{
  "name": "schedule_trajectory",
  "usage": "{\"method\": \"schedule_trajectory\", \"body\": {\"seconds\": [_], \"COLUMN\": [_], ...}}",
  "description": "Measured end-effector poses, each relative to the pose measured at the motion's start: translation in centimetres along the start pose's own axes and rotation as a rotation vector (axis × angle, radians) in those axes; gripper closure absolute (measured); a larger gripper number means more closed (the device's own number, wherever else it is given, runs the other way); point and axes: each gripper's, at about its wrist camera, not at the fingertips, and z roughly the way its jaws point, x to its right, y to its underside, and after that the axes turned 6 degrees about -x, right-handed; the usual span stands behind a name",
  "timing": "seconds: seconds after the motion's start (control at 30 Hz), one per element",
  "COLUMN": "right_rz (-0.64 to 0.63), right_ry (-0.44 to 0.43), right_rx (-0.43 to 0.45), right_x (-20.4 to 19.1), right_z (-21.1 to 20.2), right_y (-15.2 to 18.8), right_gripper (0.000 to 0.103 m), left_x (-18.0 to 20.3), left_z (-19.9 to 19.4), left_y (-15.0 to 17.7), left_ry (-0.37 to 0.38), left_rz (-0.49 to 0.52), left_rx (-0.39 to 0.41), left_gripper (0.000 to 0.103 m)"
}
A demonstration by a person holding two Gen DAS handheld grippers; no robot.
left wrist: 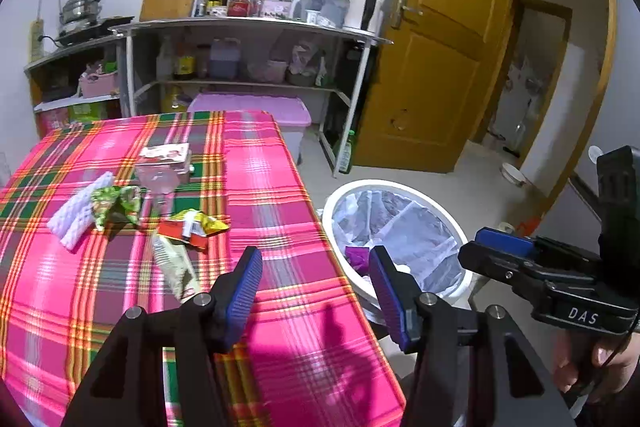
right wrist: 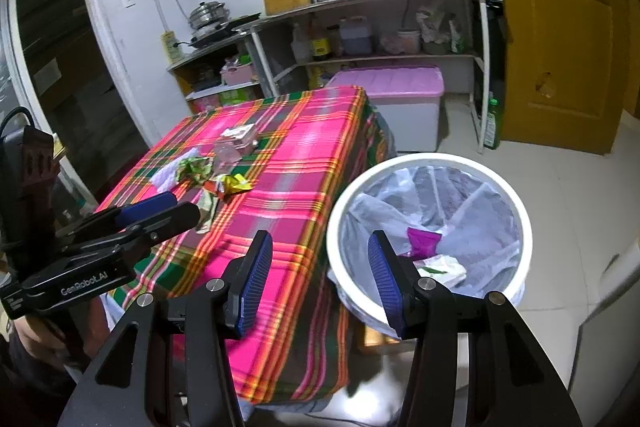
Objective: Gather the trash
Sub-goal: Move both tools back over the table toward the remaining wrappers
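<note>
Several pieces of trash lie on the pink plaid table (left wrist: 280, 227): a green wrapper (left wrist: 116, 203), a red-yellow wrapper (left wrist: 192, 227), a pale wrapper (left wrist: 176, 265), a white folded cloth (left wrist: 80, 219), a clear cup (left wrist: 158, 179) and a small carton (left wrist: 166, 153). A white bin (right wrist: 516, 203) with a plastic liner stands beside the table, with a purple wrapper (right wrist: 424, 241) and white scraps inside. My left gripper (left wrist: 316, 291) is open and empty over the table's right edge. My right gripper (right wrist: 320, 279) is open and empty between table and bin.
Metal shelves (left wrist: 248, 23) with bottles, a kettle and a cutting board stand against the far wall. A pink-lidded storage box (left wrist: 256, 107) sits behind the table. A yellow wooden door (left wrist: 432, 67) stands open at the right. Tiled floor surrounds the bin.
</note>
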Motion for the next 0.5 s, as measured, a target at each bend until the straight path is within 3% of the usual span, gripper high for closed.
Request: {"method": "schedule_trajectory", "body": {"seconds": [0.5], "right_rz": [-0.065], "right_ry": [-0.052], "right_rx": [-0.033], "right_x": [-3.2], "right_z": [1.8], "right_y": [-0.4], "right_gripper": [0.052], "left_x": [-3.5], "left_z": [-1.7], "left_y": [1.5], "left_ry": [-0.043], "left_rz": [-0.071], "left_rx": [0.02], "left_gripper": [0.048]}}
